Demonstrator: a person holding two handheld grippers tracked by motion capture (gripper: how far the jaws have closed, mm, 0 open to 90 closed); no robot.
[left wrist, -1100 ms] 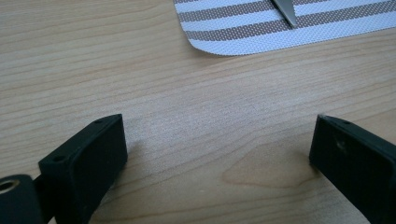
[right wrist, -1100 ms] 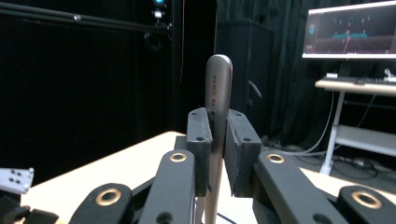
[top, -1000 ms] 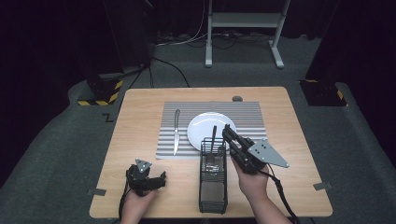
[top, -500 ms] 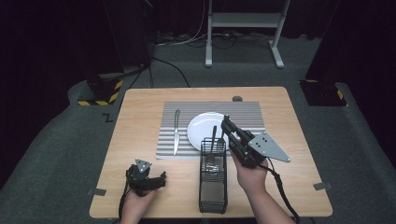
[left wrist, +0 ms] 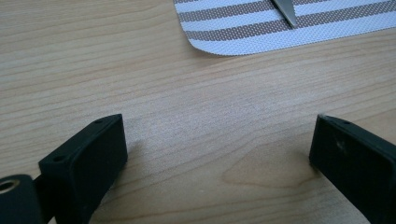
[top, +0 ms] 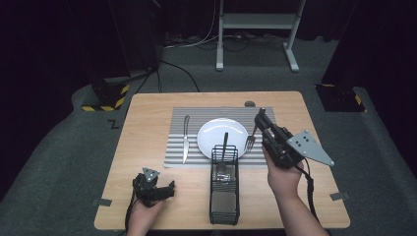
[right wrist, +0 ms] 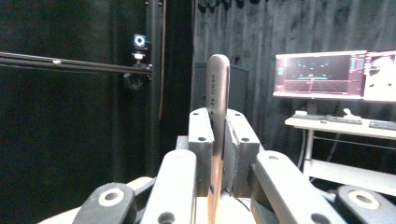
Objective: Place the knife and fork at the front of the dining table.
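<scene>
1. Right gripper (top: 259,118) held above the right part of the striped placemat (top: 177,147), just right of the white plate (top: 216,129); jaws clenched on a fork (top: 251,140)
2. High view: fork hangs tines down below the jaws, tines over the placemat beside the plate's right rim; whether the tines touch the mat cannot be told
3. Right gripper view: the fork's handle (right wrist: 217,93) stands up between the two pads, both pressed flat against it, handle end clear above the jaw tips. Behind it, dark curtain and lit monitors (right wrist: 334,74)
4. Left gripper (top: 167,186) low on the wooden table (top: 147,105), near the front left corner, well apart from the placemat's things
5. Left gripper view: jaws released and standing wide, bare wood between them; corner of the placemat and a knife tip (left wrist: 286,11) at the top edge
6. Knife (top: 186,137) lies on the placemat left of the plate, lengthwise front to back
7. Black wire basket (top: 224,196) sits in front of the plate, its far end over the placemat's near edge; a utensil (top: 224,147) stands in that far end, handle leaning up toward the plate
8. Small dark round thing (top: 250,103) on the table just beyond the placemat's far edge; too small to identify
</scene>
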